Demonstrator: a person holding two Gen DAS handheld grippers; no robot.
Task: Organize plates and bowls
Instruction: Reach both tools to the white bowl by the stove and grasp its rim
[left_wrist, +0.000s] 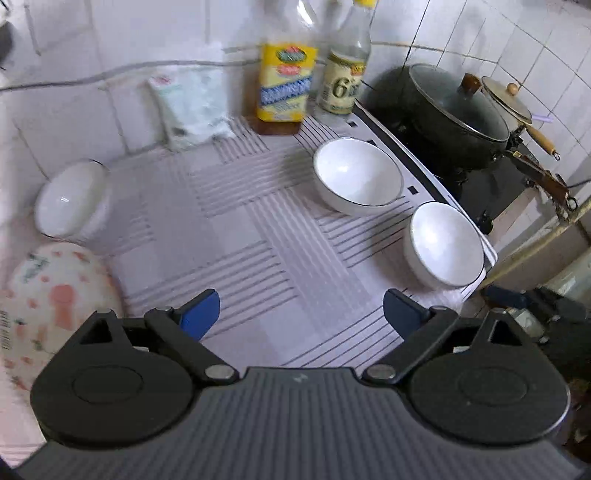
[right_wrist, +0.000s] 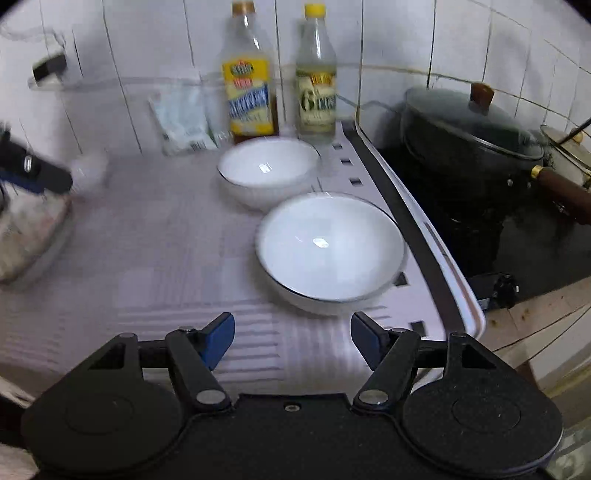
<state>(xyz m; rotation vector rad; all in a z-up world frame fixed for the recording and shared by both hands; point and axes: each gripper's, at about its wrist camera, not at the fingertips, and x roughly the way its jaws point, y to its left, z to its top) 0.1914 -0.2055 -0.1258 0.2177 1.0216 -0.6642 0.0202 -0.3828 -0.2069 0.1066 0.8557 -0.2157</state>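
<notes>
The left gripper (left_wrist: 301, 314) hovers over the striped cloth (left_wrist: 240, 236) with its jaws spread wide and nothing between them; two white bowls (left_wrist: 357, 176) (left_wrist: 443, 244) sit ahead to its right, a third white bowl (left_wrist: 72, 199) ahead to its left, and a patterned bowl (left_wrist: 55, 295) close at its left side. The right gripper (right_wrist: 292, 341) is also wide apart and empty, with the nearer white bowl (right_wrist: 330, 247) just ahead of its fingertips and another (right_wrist: 267, 170) beyond it, before two bottles (right_wrist: 249, 92) (right_wrist: 316, 88) at the tiled wall.

Two wrist views over one table

Left looks down from higher up, right sits lower and nearer (slightly blurred); both face the tiled wall, sharing two bowls (left_wrist: 357, 176) (right_wrist: 330, 248), bottles (left_wrist: 286, 79) (right_wrist: 249, 96) and stove (left_wrist: 491, 184) (right_wrist: 517, 236).
</notes>
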